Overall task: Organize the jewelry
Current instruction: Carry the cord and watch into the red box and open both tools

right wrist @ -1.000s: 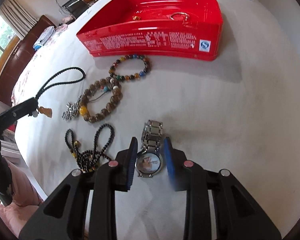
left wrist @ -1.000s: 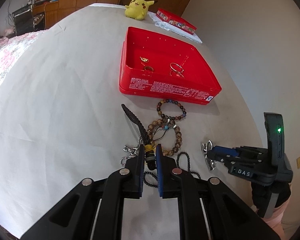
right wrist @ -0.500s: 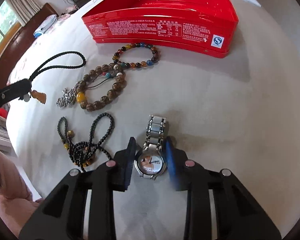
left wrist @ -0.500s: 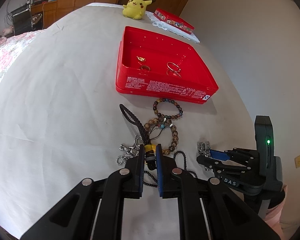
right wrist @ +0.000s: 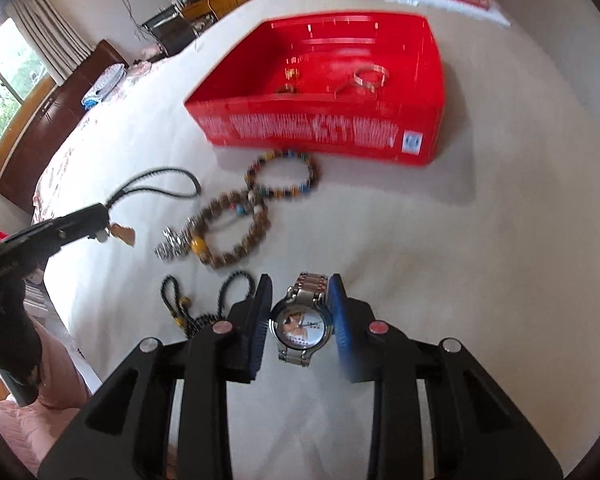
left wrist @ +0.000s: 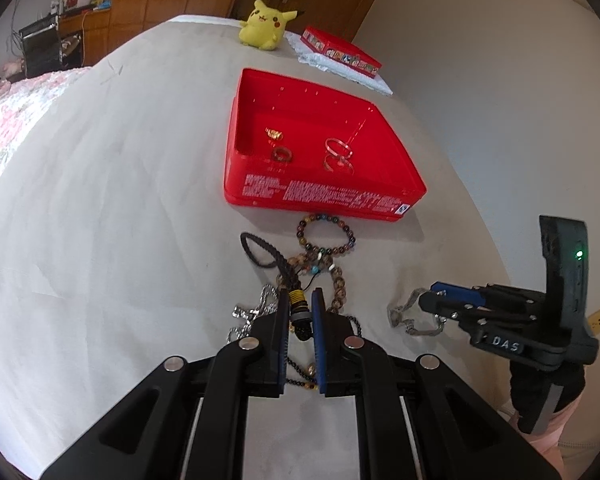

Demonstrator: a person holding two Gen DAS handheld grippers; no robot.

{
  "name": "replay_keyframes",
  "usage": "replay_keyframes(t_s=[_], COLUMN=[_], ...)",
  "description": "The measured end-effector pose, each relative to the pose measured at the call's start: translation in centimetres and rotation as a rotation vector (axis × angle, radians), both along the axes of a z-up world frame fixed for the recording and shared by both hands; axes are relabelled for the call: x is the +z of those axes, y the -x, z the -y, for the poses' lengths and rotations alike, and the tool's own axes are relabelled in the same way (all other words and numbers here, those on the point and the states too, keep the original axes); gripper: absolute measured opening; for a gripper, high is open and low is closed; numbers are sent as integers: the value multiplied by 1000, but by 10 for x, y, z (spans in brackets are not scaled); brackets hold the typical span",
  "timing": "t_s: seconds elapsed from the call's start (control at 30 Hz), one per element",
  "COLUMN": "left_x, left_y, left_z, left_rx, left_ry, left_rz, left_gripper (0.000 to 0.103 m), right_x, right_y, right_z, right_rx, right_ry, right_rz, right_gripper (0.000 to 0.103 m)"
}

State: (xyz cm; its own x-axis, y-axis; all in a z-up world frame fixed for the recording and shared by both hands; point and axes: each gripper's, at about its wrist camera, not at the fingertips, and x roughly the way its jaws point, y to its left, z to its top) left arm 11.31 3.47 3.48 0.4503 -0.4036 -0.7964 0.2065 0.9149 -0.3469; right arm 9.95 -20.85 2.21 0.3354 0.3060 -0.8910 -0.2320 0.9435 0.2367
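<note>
Pickup step: right gripper (right wrist: 300, 320) clamps the watch (right wrist: 302, 326), left gripper (left wrist: 301, 316) pinches the black cord pendant (left wrist: 298, 308). Next: carry both ahead into red box (left wrist: 320, 196).

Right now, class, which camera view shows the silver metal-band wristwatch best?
The right wrist view: the silver metal-band wristwatch sits face-up between the right claw's blue pads, its dial plainly visible. The left wrist view shows only its band hanging from that claw, the dial hidden.
</note>
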Motion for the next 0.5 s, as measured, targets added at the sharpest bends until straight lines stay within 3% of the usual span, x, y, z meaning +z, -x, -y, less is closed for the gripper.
replay_keyframes(t_s=[0.5], left_x=[45], left_y=[-29], left_z=[22], left_rx=[-45], left_ry=[11], left_rz=[87], left_gripper=[10], right_x=[56], right_y=[-35], right_z=[-6], right_rx=[10], right_ry=[1], right_rz=[92], right_gripper=[28])
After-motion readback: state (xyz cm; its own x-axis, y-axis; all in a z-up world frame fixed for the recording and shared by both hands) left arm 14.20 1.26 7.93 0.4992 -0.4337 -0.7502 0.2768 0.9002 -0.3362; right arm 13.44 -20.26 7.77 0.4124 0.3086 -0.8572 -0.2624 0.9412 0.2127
